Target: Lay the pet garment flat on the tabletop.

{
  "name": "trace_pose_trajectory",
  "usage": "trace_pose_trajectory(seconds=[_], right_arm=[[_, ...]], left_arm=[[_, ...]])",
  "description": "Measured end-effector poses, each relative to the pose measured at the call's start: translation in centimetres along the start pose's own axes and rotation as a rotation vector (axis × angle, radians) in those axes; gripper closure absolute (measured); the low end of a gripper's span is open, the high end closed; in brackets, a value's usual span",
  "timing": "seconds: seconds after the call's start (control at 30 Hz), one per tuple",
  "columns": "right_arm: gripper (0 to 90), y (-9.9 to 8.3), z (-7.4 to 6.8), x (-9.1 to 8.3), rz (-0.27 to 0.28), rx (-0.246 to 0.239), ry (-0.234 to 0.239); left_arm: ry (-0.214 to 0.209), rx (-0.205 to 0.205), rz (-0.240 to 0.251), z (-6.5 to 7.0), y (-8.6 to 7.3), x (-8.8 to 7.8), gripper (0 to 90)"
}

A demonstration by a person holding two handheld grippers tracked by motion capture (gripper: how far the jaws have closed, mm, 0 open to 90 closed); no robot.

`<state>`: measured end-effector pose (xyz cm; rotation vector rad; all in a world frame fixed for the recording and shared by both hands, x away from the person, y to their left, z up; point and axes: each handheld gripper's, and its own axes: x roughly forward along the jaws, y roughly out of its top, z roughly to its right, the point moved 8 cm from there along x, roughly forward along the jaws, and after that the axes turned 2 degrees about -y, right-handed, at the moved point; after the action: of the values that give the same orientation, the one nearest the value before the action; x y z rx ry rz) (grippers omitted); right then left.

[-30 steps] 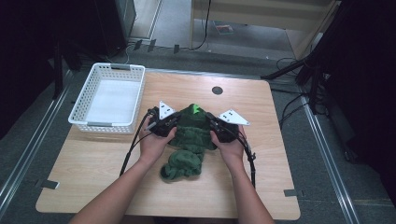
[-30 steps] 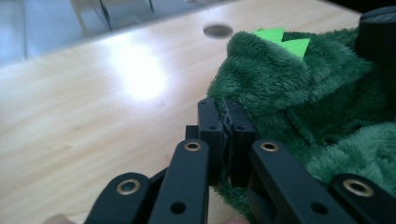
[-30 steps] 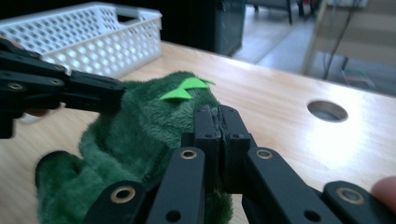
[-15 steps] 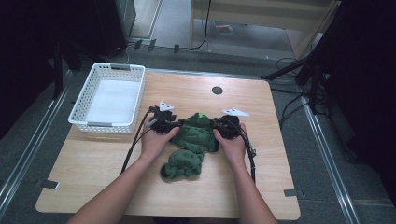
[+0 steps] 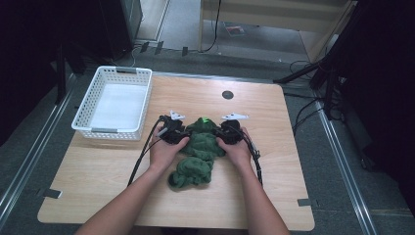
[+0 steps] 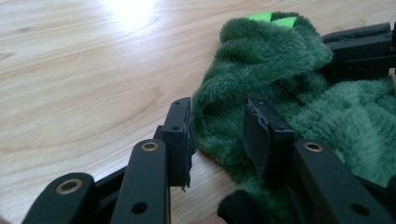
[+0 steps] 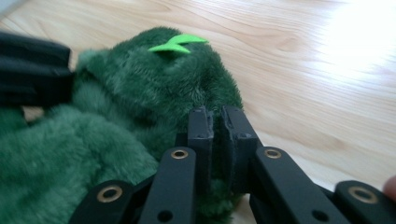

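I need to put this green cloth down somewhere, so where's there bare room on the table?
Bare wood lies right of the right gripper, along the near edge, and beyond the green cloth toward the round hole. The white basket fills the far left corner; the middle is crowded.

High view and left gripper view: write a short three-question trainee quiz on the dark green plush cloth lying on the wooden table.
1. True or false: the left tool's jaws are pressed flat together.
2. In the high view, the white plastic lattice basket stands: A) left of the dark green plush cloth, apart from it; B) right of it; C) on top of it.
3. What colour is the small tag on the cloth?

Key: 1 false, the jaws stand apart with plush between them, having just been opening. 2 A. 3 bright green.
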<state>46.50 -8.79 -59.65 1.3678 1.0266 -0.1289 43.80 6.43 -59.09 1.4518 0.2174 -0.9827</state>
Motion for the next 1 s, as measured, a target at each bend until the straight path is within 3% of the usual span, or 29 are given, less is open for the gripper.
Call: trace_pose_trajectory(seconds=[0.07, 0.13, 0.17, 0.2, 0.33, 0.43, 0.53, 0.6, 0.67, 0.73, 0.8, 1.0], right_arm=[[69.3, 0.4, -0.2, -0.2, 0.013, -0.017, -0.008], [65.7, 1.0, -0.5, -1.5, 0.073, 0.001, 0.016], [65.7, 1.2, -0.8, -3.6, 0.148, -0.006, 0.033], [65.7, 1.2, -0.8, -3.6, 0.148, -0.006, 0.033], [68.2, -0.1, -0.9, -7.7, 0.202, -0.003, 0.026], [68.1, -1.8, -1.2, -9.3, 0.186, 0.007, 0.049], [61.7, -3.4, -1.2, -8.6, 0.118, 0.03, 0.061], [60.3, -4.2, -1.3, -7.7, 0.076, 0.034, 0.053], [63.0, -4.5, -1.7, -7.1, 0.069, 0.053, 0.078], [73.6, -4.7, -2.4, -6.9, 0.073, 0.038, 0.092], [83.2, -4.7, -2.7, -7.0, 0.086, 0.028, 0.081], [88.0, -4.9, -0.7, -7.7, 0.099, 0.068, -0.002]], left_arm=[[-0.007, -0.019, 0.027, -0.3, 0.1, -1.0, 56.8], [-0.022, -0.028, 0.059, -0.4, 0.1, -2.2, 53.0], [-0.028, -0.026, 0.065, -0.5, 0.0, -2.7, 51.1], [-0.041, -0.023, 0.073, -0.4, -0.1, -3.3, 51.1], [-0.076, -0.017, 0.082, -0.1, -1.4, -4.8, 50.6], [-0.1, -0.028, 0.066, 0.3, -2.6, -5.1, 50.4], [-0.128, -0.039, 0.05, 0.8, -3.5, -4.9, 51.2], [-0.155, -0.032, 0.041, 1.4, -3.8, -4.9, 56.9], [-0.179, -0.005, 0.029, 2.1, -4.0, -5.0, 65.5], [-0.194, 0.002, 0.019, 2.3, -4.1, -5.0, 76.5], [-0.181, 0.009, 0.008, 2.0, -4.3, -5.0, 86.0], [-0.154, -0.012, -0.01, 0.8, -4.6, -5.0, 88.4]])
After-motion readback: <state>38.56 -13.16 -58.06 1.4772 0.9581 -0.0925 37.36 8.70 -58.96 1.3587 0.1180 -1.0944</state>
